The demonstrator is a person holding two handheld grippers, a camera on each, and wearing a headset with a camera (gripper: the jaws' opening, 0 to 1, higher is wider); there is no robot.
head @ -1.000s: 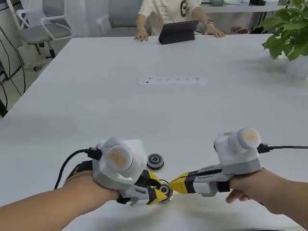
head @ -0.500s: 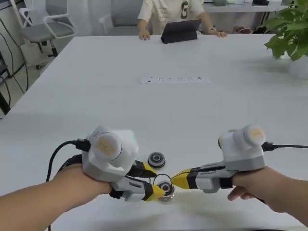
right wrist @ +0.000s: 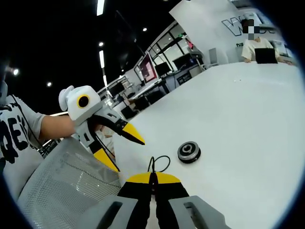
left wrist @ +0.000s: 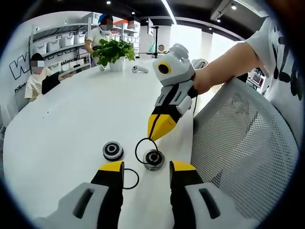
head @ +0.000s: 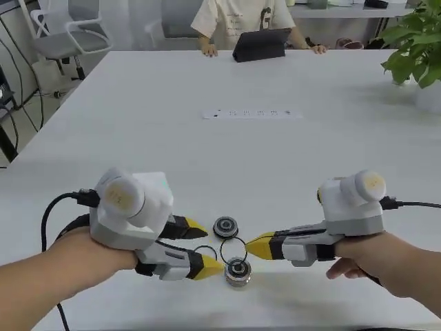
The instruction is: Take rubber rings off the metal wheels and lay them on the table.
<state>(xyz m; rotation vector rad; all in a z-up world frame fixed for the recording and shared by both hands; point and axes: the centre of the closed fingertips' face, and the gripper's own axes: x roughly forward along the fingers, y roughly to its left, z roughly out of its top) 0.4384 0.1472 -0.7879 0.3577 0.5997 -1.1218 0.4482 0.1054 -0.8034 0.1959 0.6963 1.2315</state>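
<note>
The left gripper (head: 208,247) is hovering low over the white table (head: 289,172) with its yellow-tipped jaws standing apart and holding nothing. A thin black rubber ring (head: 205,252) is lying flat on the table between those jaws, close to one of them. Just to the right, two metal wheels are sitting on the table: the far wheel (head: 225,227) beyond the jaw tips and the near wheel (head: 237,270) closer to the person. Between the two wheels a second rubber ring (head: 233,249) is hanging from the right gripper (head: 249,247), whose jaws are pressing together on the ring's edge. The ring's lower side is reaching down to the near wheel; whether it is touching the wheel I cannot tell. Both hands are holding the grippers tip to tip, pointing at each other. Far across the table a power strip (head: 251,113) is lying flat.
</note>
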